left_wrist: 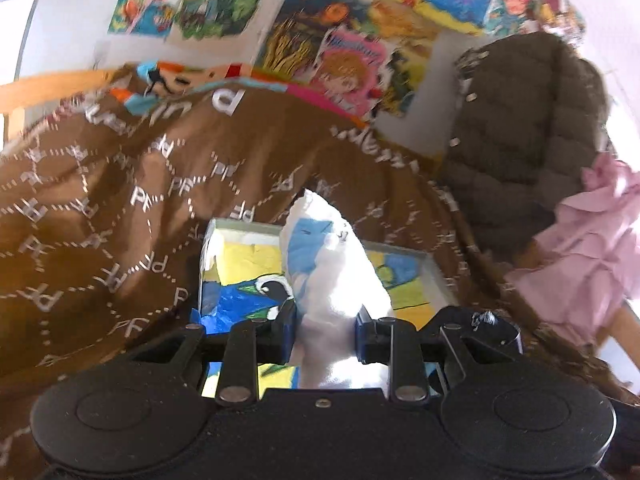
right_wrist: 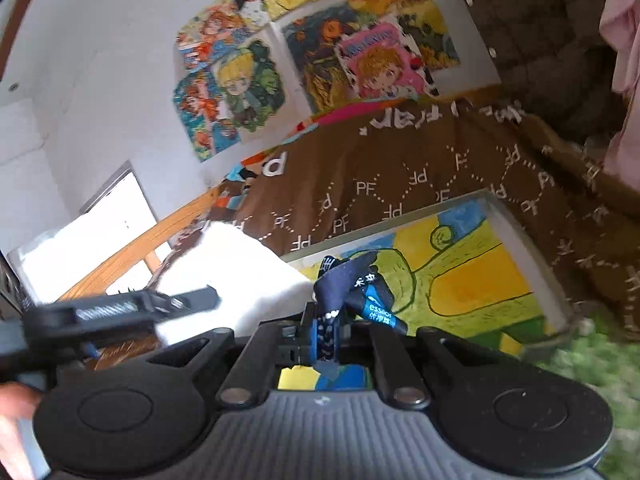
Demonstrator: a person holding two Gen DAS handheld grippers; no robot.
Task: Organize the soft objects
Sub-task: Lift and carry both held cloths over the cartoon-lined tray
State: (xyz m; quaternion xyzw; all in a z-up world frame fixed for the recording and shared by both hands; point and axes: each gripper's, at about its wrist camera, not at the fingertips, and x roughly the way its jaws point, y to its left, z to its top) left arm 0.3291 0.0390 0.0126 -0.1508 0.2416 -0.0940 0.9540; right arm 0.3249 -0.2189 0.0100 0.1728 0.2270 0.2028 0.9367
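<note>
colourful cartoon posters [left_wrist: 224, 0] cover a white wall behind a bed spread with a brown blanket [left_wrist: 100, 208] printed with white "pf" letters. seen from the left wrist, a painted canvas [left_wrist: 240, 264] in yellow and blue lies on that blanket. the left claw [left_wrist: 326, 330] is clamped on a white soft pillow [left_wrist: 332, 280] with a blue cartoon print, which stands up between its blue pads and hides part of the canvas. to the right hang a dark brown quilted jacket [left_wrist: 528, 120] and a pink ruffled garment [left_wrist: 592, 248].

from the right wrist, the same posters [right_wrist: 240, 92] and brown blanket [right_wrist: 400, 184] fill the background, with the canvas [right_wrist: 460, 280] lying on the blanket just ahead. the right claw [right_wrist: 326, 338] is pinched nearly closed on a dark blue cloth [right_wrist: 352, 288] with light blue print, bunched up above its tips. at left the white pillow [right_wrist: 236, 276] shows beside part of the left claw [right_wrist: 132, 304], seen side-on and blurred. a wooden bed rail [right_wrist: 132, 252] runs behind it, and green blur fills the lower right corner.
</note>
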